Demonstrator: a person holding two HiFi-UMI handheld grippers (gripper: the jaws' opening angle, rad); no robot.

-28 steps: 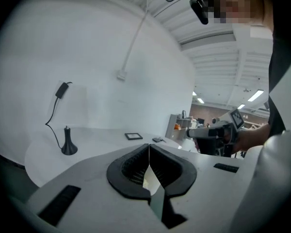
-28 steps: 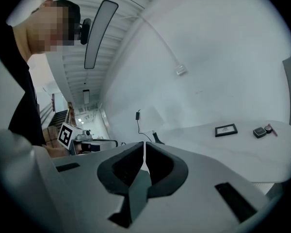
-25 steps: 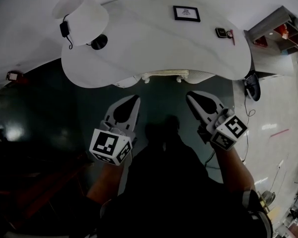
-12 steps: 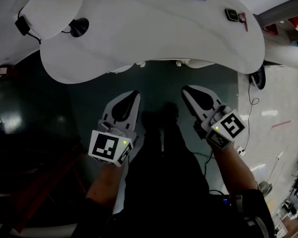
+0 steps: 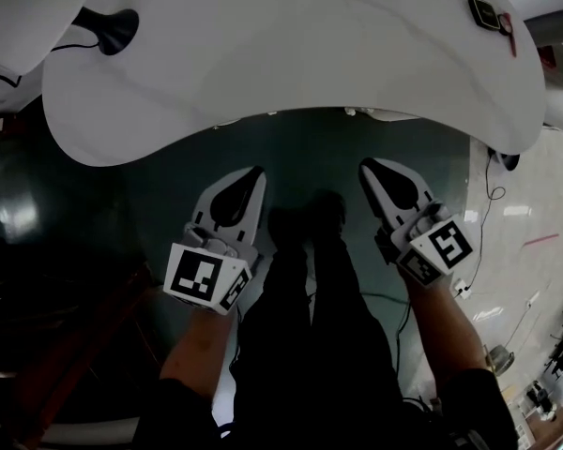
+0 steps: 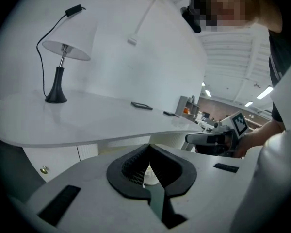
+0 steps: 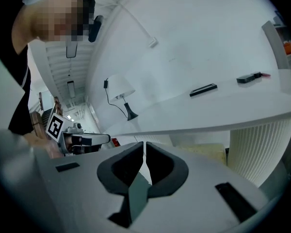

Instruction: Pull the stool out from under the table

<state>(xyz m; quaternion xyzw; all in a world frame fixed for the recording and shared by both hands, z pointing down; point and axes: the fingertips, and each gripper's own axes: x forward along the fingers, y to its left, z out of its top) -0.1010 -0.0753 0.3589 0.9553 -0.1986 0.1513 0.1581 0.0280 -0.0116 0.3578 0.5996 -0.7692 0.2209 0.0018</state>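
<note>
The stool stands under the white table (image 5: 310, 54). Only a pale sliver of the stool (image 5: 375, 113) peeks past the table's front edge in the head view. In the right gripper view its cream seat (image 7: 203, 152) shows below the tabletop (image 7: 223, 110). My left gripper (image 5: 253, 172) and right gripper (image 5: 368, 165) hang side by side in front of that edge, over the dark floor. Both are shut and empty. The left gripper's own jaws (image 6: 149, 147) and the right gripper's own jaws (image 7: 144, 144) point level at the gap under the table, apart from the stool.
A lamp (image 6: 63, 52) with a black base (image 5: 113, 26) stands on the table's left. A flat black frame (image 7: 203, 89) and a small device (image 5: 483, 12) lie further right. A ribbed white pedestal (image 7: 262, 154) holds the table up. Cables (image 5: 488, 195) trail on the floor at right.
Both grippers have sunk towards the floor, still shut. The table edge has come closer in the head view and now hides most of the stool's rim.
</note>
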